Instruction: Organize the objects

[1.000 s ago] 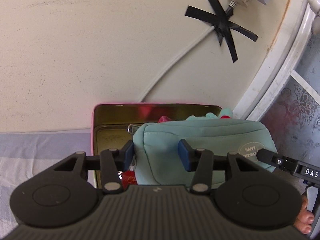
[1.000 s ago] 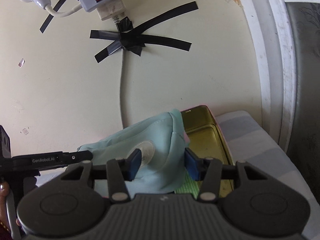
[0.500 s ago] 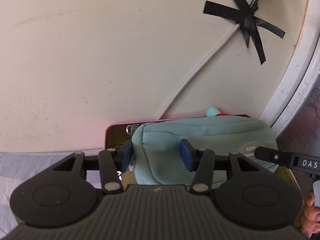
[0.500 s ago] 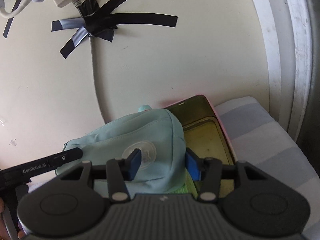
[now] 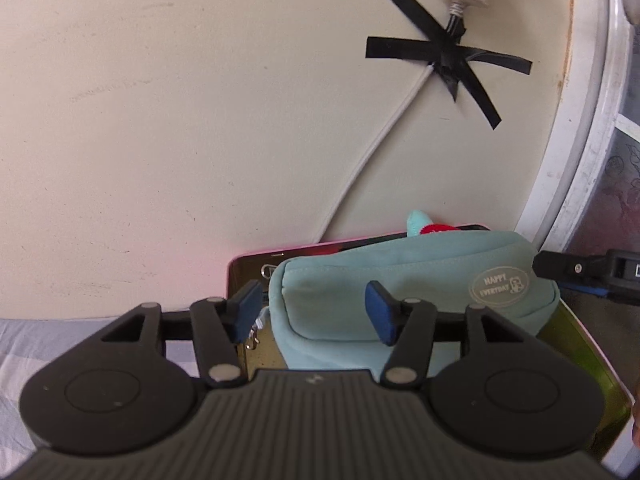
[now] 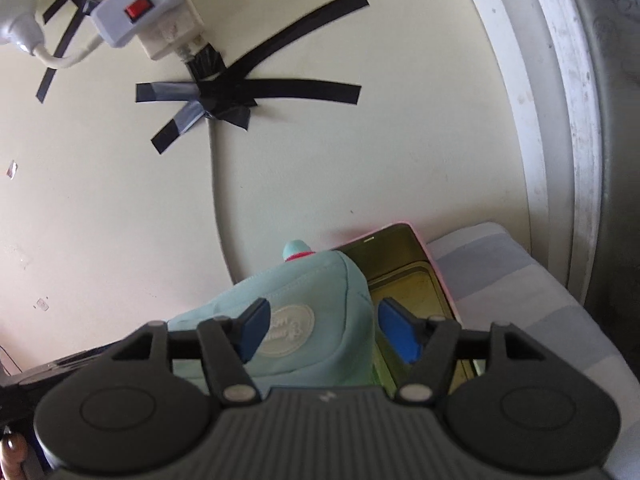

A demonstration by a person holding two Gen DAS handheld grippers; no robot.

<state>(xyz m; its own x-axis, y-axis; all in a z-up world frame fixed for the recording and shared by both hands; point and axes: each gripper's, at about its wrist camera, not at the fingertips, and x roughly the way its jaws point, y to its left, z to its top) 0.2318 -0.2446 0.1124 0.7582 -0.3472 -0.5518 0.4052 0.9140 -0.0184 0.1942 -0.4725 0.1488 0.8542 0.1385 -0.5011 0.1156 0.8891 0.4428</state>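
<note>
A teal fabric pouch [image 5: 404,288] with a round "HAPPY EVERYDAY" patch lies in an open gold tin with a pink rim [image 5: 256,260]. My left gripper [image 5: 314,312] is open, its fingers straddling the pouch's left end. In the right wrist view the pouch [image 6: 316,300] sits at the tin's [image 6: 404,272] left side, and my right gripper [image 6: 322,330] is open around the pouch's right end. A small teal and red plush [image 5: 420,225] peeks out behind the pouch. The right gripper's finger shows at the right edge of the left wrist view [image 5: 576,269].
The tin stands against a cream wall [image 5: 200,120] on a grey striped cloth [image 6: 520,280]. A white cable taped with black tape [image 5: 452,62] runs down the wall from a power strip [image 6: 144,12]. A white window frame [image 5: 580,160] rises at the right.
Both grippers have tilted upward and drawn back slightly from the pouch, and their fingers stand wider apart. The pouch has settled lower into the tin.
</note>
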